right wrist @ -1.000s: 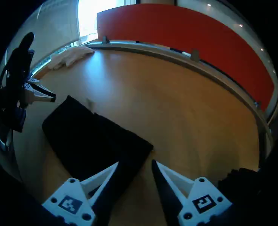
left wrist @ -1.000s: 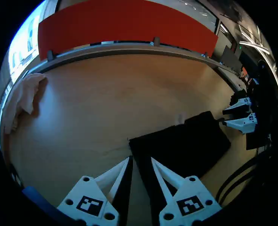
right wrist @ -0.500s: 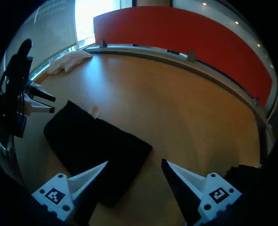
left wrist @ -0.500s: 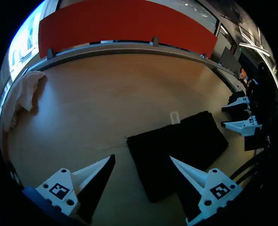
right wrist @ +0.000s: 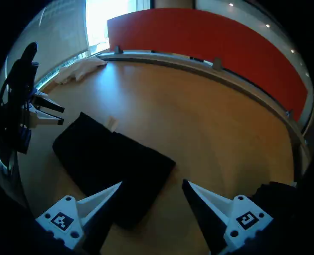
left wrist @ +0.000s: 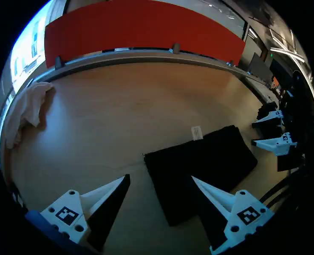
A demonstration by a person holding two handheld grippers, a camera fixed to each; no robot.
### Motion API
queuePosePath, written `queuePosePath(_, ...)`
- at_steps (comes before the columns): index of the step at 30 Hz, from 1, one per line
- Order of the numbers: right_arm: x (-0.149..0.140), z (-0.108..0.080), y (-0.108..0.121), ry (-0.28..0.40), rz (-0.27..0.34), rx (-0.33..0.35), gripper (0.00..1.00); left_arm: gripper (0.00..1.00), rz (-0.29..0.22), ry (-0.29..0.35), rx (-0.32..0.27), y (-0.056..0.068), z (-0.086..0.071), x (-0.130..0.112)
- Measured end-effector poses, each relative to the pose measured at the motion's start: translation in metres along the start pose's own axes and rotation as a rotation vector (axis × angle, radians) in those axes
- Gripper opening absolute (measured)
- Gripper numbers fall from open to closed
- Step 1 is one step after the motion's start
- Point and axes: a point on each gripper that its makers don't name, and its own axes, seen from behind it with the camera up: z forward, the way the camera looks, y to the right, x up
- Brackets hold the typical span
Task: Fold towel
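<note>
Both claws had let go of the folded black towel (left wrist: 201, 163).
It lay flat on the near right of the bench (left wrist: 114, 106). The left claw (left wrist: 160, 177) and right claw (right wrist: 152, 182), clenched on its edge a second before, stood spread and empty, so this fold looked done. Counted: one towel, one tag (left wrist: 196, 132), one pale cloth (left wrist: 25, 108) far left, two claws.

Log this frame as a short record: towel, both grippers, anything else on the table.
towel: black fabric towel, a folded rectangle lying flat on the wooden table, small white tag at its edge
left gripper: open, holding nothing
right gripper: open, holding nothing
other: crumpled pale cloth near the table's edge; red panel behind
</note>
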Motion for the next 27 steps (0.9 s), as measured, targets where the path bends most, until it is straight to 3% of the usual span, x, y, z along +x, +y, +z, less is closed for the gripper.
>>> queuePosePath(27, -0.029, -0.015, -0.016, -0.018, -0.011, 0.024, 1.0, 0.96, -0.049, 0.009, 0.052, 0.001, -0.028, -0.031)
